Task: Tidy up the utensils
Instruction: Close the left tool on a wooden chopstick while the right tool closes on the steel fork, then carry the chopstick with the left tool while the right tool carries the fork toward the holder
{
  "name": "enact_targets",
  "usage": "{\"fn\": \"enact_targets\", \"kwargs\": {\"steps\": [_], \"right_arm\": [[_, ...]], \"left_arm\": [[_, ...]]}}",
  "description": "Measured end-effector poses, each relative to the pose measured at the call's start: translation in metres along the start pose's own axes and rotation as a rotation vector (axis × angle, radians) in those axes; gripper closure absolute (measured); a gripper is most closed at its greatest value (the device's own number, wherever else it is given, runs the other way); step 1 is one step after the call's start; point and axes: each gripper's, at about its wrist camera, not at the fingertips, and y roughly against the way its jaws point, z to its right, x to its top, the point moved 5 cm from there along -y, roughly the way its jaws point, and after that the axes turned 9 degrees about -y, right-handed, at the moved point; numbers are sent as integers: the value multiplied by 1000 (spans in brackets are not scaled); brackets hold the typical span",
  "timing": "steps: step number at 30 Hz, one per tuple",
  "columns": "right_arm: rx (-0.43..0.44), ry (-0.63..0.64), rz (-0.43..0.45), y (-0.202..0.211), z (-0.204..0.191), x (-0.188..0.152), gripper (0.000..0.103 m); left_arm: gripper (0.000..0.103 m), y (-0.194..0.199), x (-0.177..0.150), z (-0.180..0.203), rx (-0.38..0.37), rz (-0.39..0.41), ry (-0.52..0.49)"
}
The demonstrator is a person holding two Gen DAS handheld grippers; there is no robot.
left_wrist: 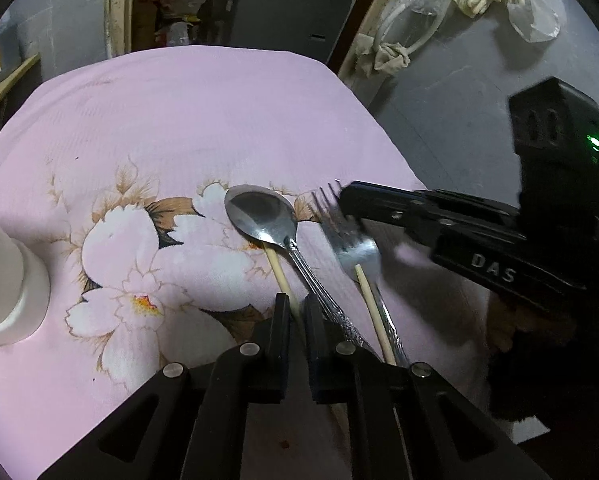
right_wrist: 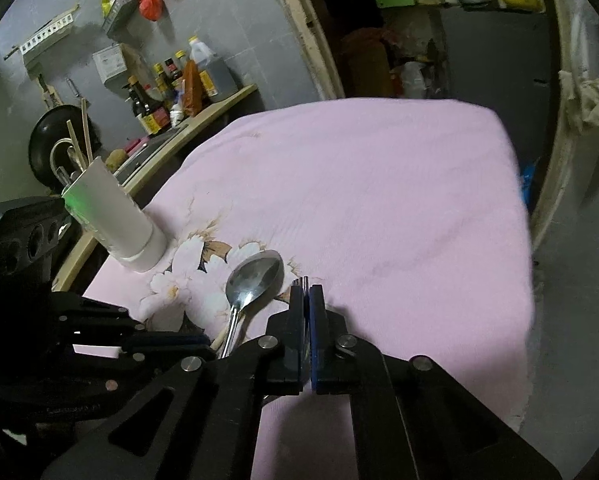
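Holder (right_wrist: 115,224) upright on cloth (right_wrist: 379,200), chopsticks (right_wrist: 84,132) inside.

Both cameras ride on the hand-held grippers and look forward and steeply down along their own black fingers, close over the pink flowered cloth (left_wrist: 187,120). The left wrist view faces a doorway and a grey wall, with the right gripper (left_wrist: 341,196) reaching in from its right edge. The right wrist view looks over the same cloth toward a shelf of bottles (right_wrist: 171,84) — the left gripper (right_wrist: 203,342) enters low on its left. They share the spoon (left_wrist: 259,212), the fork (left_wrist: 347,236), the white holder (right_wrist: 115,220) and the flower print.
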Motion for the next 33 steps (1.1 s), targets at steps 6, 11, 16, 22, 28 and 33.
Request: {"fn": "enact_targets", "kwargs": {"steps": [6, 11, 16, 22, 28, 33], "right_arm": [[-37, -43, 40, 25, 7, -6, 101], [-75, -72, 78, 44, 5, -11, 101], [-122, -57, 139, 64, -5, -12, 101], [-179, -30, 253, 96, -24, -11, 101], [-260, 19, 375, 133, -51, 0, 101], [-301, 23, 470, 161, -72, 16, 101]], "left_arm": [[99, 17, -20, -6, -7, 13, 48], [99, 42, -38, -19, -44, 54, 162], [99, 71, -46, -27, -55, 155, 229], [99, 105, -41, -31, -30, 275, 220], [99, 143, -23, -29, -26, 388, 157], [99, 176, -10, -33, -20, 452, 125]]}}
